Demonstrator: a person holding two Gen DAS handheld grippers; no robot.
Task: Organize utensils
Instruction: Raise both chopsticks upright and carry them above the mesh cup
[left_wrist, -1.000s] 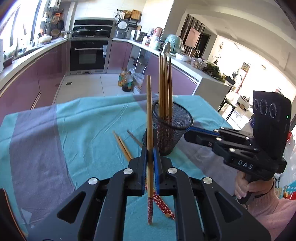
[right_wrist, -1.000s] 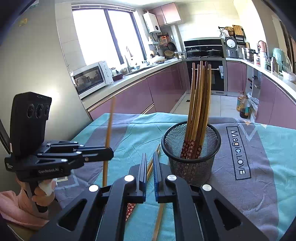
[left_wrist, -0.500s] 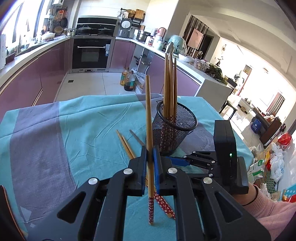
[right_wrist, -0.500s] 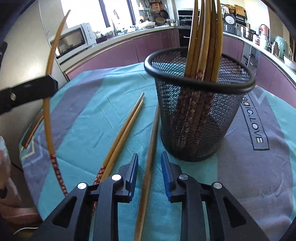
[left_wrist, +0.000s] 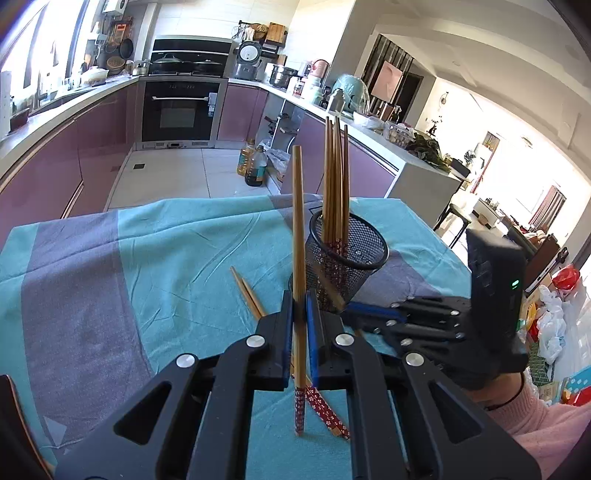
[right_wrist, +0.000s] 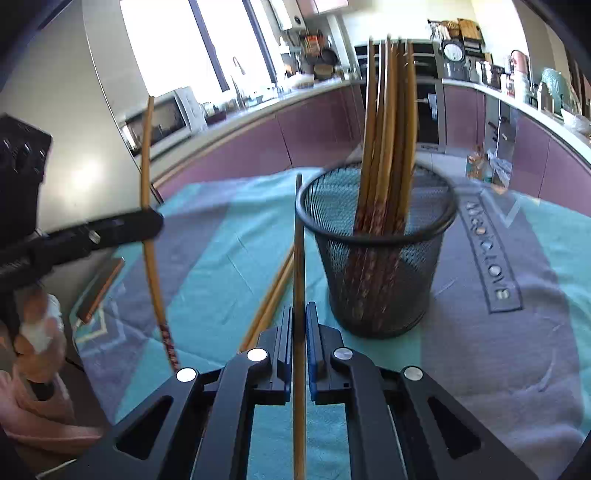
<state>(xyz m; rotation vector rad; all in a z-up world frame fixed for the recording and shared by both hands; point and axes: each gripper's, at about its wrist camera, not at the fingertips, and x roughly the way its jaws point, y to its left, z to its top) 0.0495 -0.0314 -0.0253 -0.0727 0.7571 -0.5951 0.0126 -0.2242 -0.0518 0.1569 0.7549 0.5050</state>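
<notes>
A black mesh cup (left_wrist: 347, 258) (right_wrist: 376, 258) stands on the teal and grey tablecloth (left_wrist: 147, 277) and holds several wooden chopsticks upright. My left gripper (left_wrist: 299, 314) is shut on one chopstick (left_wrist: 298, 240) held upright; it also shows in the right wrist view (right_wrist: 149, 221). My right gripper (right_wrist: 300, 325) is shut on another chopstick (right_wrist: 299, 280), lifted off the cloth just left of the cup. Two loose chopsticks (left_wrist: 249, 291) (right_wrist: 273, 295) lie on the cloth beside the cup.
The table's far edge drops to the kitchen floor, with oil bottles (left_wrist: 255, 168) beyond. Purple cabinets and an oven (left_wrist: 181, 110) line the room. A dark flat object (right_wrist: 99, 291) lies at the table's left edge.
My right gripper came down over a chopstick beside the cup, closed on it and raised it. My left gripper kept its upright chopstick and shifted only slightly.
</notes>
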